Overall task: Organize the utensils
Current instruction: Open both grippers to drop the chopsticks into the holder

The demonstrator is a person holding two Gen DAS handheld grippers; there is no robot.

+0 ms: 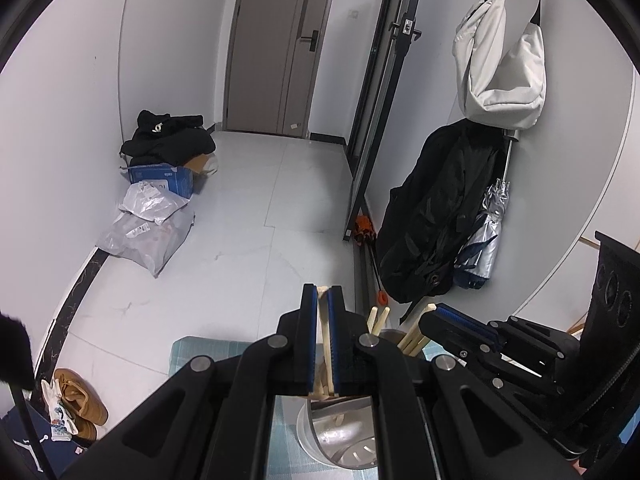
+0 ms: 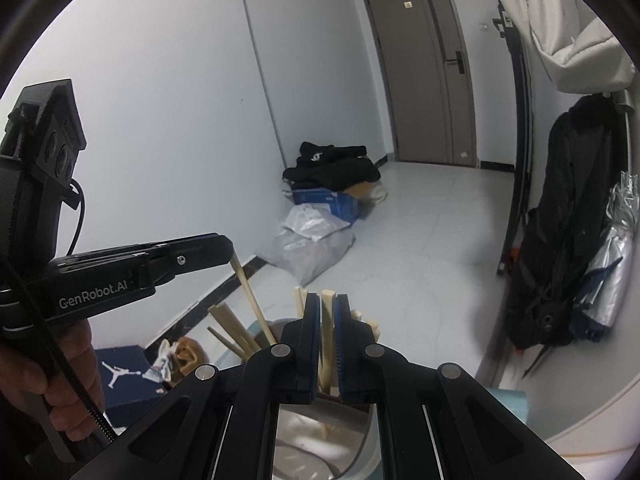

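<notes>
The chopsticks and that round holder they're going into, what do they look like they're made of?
The chopsticks look like bamboo or pale wood: matte, cream-coloured, square-edged sticks with no gloss. Plastic can't be ruled out.

The holder looks like stainless steel: a silvery, brushed-looking wall that mirrors its surroundings, with slotted drain holes in its base.

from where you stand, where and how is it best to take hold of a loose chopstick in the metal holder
Grip its top end, coming straight down from above. The loose chopsticks lean in the metal holder with only their upper ends above the rim, fanned apart, so the jaws can probably straddle one there. Lower down the wall hides them.
</notes>
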